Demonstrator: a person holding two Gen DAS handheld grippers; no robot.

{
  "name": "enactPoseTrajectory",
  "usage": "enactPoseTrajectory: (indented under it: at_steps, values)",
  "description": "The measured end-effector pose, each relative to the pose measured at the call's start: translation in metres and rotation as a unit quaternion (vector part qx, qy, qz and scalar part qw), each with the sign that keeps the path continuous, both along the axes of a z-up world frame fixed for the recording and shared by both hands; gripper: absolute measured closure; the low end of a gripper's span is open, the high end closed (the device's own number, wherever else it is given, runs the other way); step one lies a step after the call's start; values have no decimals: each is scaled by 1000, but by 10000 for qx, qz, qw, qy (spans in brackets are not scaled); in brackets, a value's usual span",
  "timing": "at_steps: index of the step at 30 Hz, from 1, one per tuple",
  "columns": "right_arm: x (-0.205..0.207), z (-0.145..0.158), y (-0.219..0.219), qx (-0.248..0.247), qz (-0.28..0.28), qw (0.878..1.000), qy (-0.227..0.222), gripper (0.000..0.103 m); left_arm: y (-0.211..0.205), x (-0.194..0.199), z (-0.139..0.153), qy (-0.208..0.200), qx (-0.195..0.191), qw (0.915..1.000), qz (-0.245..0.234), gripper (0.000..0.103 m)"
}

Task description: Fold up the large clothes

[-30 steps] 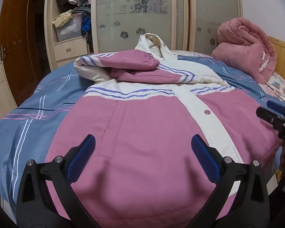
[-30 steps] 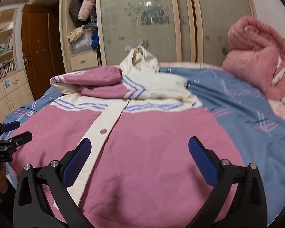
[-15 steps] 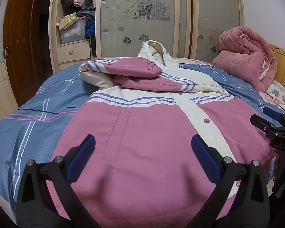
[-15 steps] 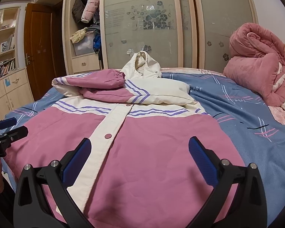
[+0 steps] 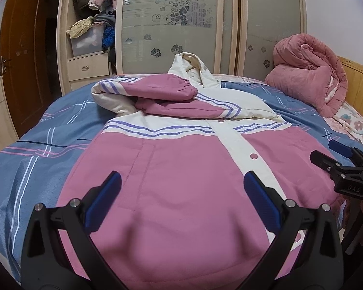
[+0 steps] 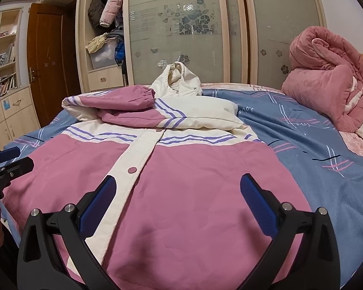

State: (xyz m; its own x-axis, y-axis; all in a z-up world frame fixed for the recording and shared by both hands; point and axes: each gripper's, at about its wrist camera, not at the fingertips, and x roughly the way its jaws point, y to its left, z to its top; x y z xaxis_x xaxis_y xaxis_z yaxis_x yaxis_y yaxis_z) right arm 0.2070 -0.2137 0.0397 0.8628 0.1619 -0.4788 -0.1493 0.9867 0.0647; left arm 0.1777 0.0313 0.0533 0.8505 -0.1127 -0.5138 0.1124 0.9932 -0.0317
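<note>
Bed with a blue plaid cover (image 5: 38, 159) is filling both views, backed by a cream wardrobe with frosted floral sliding doors (image 5: 171, 24). Pink-and-cream padded hooded jacket with purple stripes (image 5: 181, 169) is lying front-up across the cover, hem toward the cameras, cream hood (image 5: 193, 70) pointing at the wardrobe. Both sleeves are lying folded across the chest, pink elastic cuff (image 5: 188, 89) resting on top near the collar. Cream snap placket (image 6: 133, 166) is running down the middle, pink snap button showing. Rolled pink quilt (image 5: 309, 72) is sitting on the bed near the wooden headboard, well apart from the jacket. Brown wooden door (image 5: 19, 55) is standing left of the wardrobe.

Left gripper (image 5: 181, 205) is hovering over the jacket's lower pink panel, blue-padded fingers spread wide, gripping nothing. Right gripper (image 6: 179, 200) is hovering over the hem just right of the placket, fingers likewise spread wide and empty. Each gripper is also showing at the edge of the other's view, beside the jacket's side edges. Whether the fingertips are touching fabric is unclear.
</note>
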Motion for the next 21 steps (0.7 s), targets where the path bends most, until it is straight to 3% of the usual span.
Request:
enactPoseTrajectory:
  at_steps: [4,8,13,16,21]
  values:
    - [-1,7,-6,220,-73,9997,-86,1,-1,0,4,-68,-47,10000,-26,2]
    - [4,20,-14,794,-1,9968,-13,1,-2,-1,8,-96,-82,9999,-38,2]
    - [35,45,-4,1519,537,9864,314,1,1,-8,18,-324,-100,9994,-66,2]
    - [75,58,7,2139,797,9714,656,1,8,-9,22,-367,-214,9991,-58,2]
    - [173,57,30,3118,1012,9344,1395,1,20,-7,24,-372,-413,9985,20,2]
